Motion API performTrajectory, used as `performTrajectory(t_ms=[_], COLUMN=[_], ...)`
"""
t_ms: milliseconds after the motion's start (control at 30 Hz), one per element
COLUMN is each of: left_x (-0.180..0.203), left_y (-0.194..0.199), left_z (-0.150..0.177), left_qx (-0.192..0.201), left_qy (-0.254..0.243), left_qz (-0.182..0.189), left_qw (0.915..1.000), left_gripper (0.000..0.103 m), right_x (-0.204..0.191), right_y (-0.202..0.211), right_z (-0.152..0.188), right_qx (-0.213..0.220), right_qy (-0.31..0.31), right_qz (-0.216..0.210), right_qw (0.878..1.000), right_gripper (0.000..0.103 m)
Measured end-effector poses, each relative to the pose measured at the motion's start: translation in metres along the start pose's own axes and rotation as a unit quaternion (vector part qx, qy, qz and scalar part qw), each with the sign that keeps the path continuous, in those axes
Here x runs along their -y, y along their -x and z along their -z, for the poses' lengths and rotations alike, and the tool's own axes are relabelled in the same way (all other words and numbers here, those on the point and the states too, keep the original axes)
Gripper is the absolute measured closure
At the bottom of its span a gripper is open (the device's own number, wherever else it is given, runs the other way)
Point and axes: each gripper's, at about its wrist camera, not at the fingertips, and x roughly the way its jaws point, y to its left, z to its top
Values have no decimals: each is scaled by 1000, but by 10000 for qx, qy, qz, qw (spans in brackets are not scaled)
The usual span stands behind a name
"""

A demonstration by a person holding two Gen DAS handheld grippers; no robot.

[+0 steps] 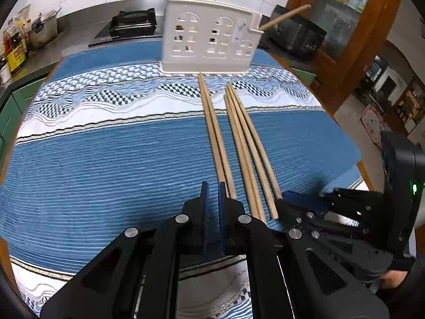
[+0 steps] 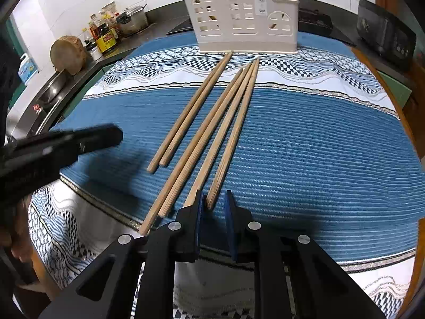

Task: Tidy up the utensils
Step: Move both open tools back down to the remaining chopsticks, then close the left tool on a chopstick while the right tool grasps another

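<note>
Chopsticks, long pale wooden (image 2: pixel 212 122), on blue striped cloth (image 2: pixel 318 146) — right gripper (image 2: pixel 214 202) narrowly parted around one end; left gripper (image 1: pixel 213 194) narrow, empty, white holder (image 1: pixel 209 40) at 12.

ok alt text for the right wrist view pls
Six wooden chopsticks lie side by side on a blue and white patterned cloth, pointing toward a white holder at the far end. The right claw sits open at their near ends, with the left claw blurred at the left edge.
</note>
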Motion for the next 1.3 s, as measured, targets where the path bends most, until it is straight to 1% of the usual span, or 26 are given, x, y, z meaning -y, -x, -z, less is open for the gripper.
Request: performTrajectory(t_ms=[33, 267, 533, 933, 1000, 1067, 1200, 1233, 1300], left_x=[2, 12, 13, 10, 7, 6, 11, 11, 11], left_y=[-2, -21, -40, -46, -51, -51, -55, -55, -56], left_z=[1, 5, 0, -4, -5, -5, -8, -8, -10], left_qx=[-26, -212, -365, -421, -504, -495, -511, -511, -512], left_qy=[-17, -58, -48, 102, 177, 232, 160, 130, 118], left_qz=[21, 62, -74, -239, -270, -267, -415, -426, -410], left_qw=[10000, 9997, 9993, 9988, 9982, 9981, 9977, 9977, 9978], left_gripper=[98, 98, 98, 95, 93, 93, 93, 95, 96], right_x=[2, 18, 34, 34, 33, 33, 33, 32, 33], right_y=[1, 8, 14, 11, 11, 11, 10, 10, 9], right_z=[-1, 1, 6, 3, 4, 4, 3, 3, 3], right_qx=[3, 47, 84, 87, 97, 101, 106, 107, 109], right_qy=[-43, -194, -344, -308, -272, -266, -271, -267, -273], right_qz=[5, 129, 195, 225, 248, 251, 265, 269, 255], right_qw=[10000, 9997, 9992, 9992, 9993, 9993, 9992, 9992, 9992], right_gripper=[93, 95, 95, 95, 95, 95, 95, 95, 95])
